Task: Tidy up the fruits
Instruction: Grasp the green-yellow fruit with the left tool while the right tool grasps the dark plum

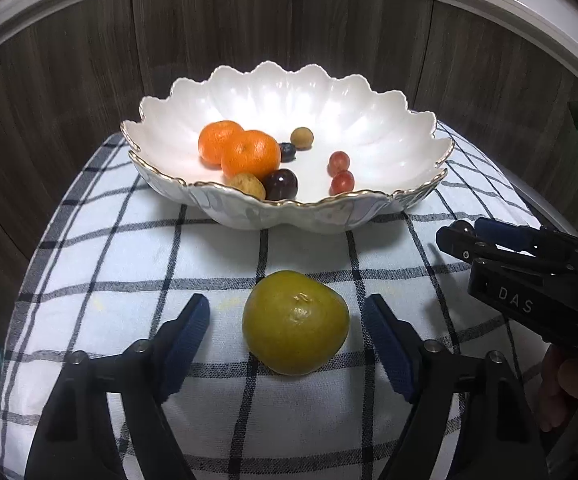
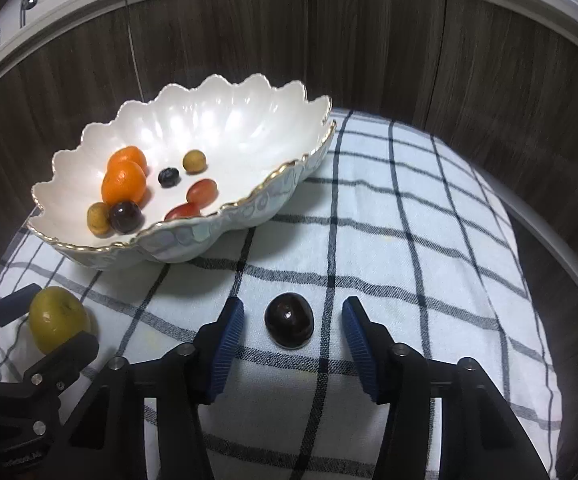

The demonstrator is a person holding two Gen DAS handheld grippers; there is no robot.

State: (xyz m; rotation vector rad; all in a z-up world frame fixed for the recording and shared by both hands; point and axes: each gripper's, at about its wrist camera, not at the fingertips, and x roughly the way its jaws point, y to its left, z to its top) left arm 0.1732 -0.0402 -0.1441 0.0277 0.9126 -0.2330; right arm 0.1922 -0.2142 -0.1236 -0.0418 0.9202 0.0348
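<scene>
A: We have the left gripper (image 1: 289,332) spread wide around the yellow-green citrus (image 1: 296,323), which sits on the checked cloth (image 1: 129,280) between the ribbed blue pads (image 1: 187,336); neither pad touches it. Its skin is dimpled and matte, the shape slightly squat, with the puckered stem scar facing up and toward us.

B: We hold the right gripper (image 2: 293,332) just as wide, gripping nothing. The dark plum (image 2: 289,320) lies on the cloth between its pads (image 2: 231,340), apart from both. It is smooth and glossy, a little egg-shaped, its long axis running roughly left to right.

A: Behind both, we see the scalloped white bowl (image 1: 369,120), glazed, gold-edged and fluted like petals. It holds two tangerines (image 1: 249,154), a second dark plum (image 1: 280,184), red grapes (image 1: 339,162), a blueberry (image 1: 287,152) and two small tan fruits (image 1: 247,186).

B: The cloth is a coarse weave.
</scene>
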